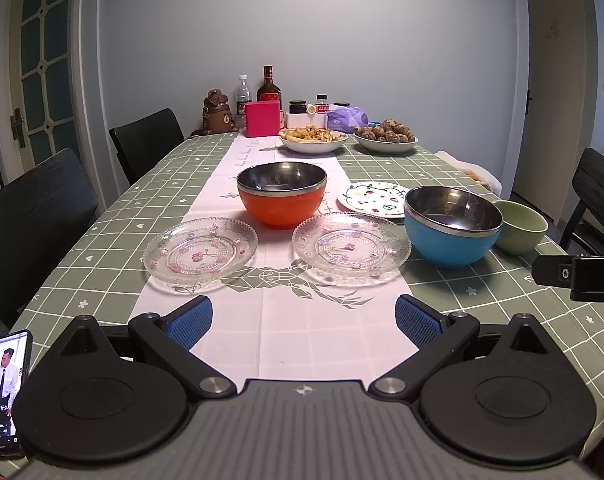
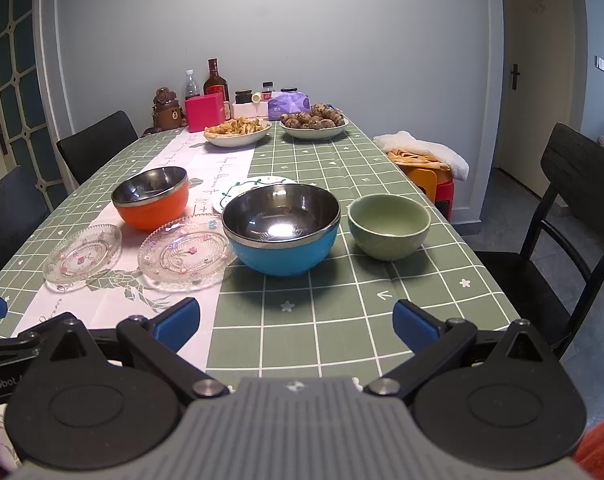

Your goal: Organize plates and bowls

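Two clear glass plates with flower prints lie side by side on the table, the left one (image 1: 200, 251) (image 2: 84, 258) and the right one (image 1: 351, 248) (image 2: 186, 257). Behind them stand an orange bowl (image 1: 282, 194) (image 2: 152, 197), a blue bowl (image 1: 452, 226) (image 2: 281, 228) and a green bowl (image 1: 520, 226) (image 2: 388, 226). A white patterned plate (image 1: 372, 199) (image 2: 246, 188) lies behind the blue bowl. My left gripper (image 1: 304, 322) is open and empty, in front of the glass plates. My right gripper (image 2: 296, 320) is open and empty, in front of the blue bowl.
Two dishes of food (image 1: 313, 139) (image 1: 386, 136), bottles, jars and a pink box (image 1: 263, 119) stand at the far end. A phone (image 1: 2, 392) lies at the near left. Black chairs (image 1: 34, 216) (image 2: 562, 216) flank the table. A stool with cloth (image 2: 426, 164) stands at the right.
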The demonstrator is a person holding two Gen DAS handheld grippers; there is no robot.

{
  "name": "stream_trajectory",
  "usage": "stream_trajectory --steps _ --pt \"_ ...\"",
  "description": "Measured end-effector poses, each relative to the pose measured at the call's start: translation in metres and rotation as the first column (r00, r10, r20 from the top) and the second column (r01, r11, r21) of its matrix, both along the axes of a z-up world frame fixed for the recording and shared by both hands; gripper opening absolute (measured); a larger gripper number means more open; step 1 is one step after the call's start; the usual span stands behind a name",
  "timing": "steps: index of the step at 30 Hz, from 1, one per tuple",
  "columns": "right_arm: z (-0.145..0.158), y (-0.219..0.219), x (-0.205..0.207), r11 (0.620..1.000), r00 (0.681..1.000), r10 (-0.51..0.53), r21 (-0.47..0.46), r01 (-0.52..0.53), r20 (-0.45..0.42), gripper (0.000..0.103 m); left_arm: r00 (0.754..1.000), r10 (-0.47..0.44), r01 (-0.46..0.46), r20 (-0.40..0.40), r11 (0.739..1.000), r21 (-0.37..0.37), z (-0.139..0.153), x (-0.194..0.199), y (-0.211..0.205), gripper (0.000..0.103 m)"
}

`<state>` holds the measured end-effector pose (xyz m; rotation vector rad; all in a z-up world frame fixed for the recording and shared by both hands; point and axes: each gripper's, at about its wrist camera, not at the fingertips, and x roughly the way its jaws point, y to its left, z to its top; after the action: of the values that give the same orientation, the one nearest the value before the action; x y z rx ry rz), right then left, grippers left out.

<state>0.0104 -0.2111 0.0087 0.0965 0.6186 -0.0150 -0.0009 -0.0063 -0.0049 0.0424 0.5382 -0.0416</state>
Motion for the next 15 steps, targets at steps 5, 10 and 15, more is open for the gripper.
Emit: stream_trajectory --steps 5,10,15 --pt "-0.0007 0.0003 -0.0001 1.0 1.0 0.001 0.0 -0.001 -0.001 0.1 1.0 0.004 -0.004 -0.004 1.0 -0.002 -0.0002 0.0013 0.0002 0.103" --pt "-0.0016 0.0011 -0.0002 1.0 1.0 0.003 0.0 -0.003 -0.002 0.1 1.0 0.001 -0.002 -0.01 1.0 -0.008 -0.0002 0.0016 0.0009 0.103" --pt "-0.0023 0.0015 0.0 1.0 1.0 0.003 -0.001 -0.003 -0.003 0.1 1.0 0.003 -0.003 -0.011 1.0 -0.012 -0.0005 0.0015 0.0017 0.103"
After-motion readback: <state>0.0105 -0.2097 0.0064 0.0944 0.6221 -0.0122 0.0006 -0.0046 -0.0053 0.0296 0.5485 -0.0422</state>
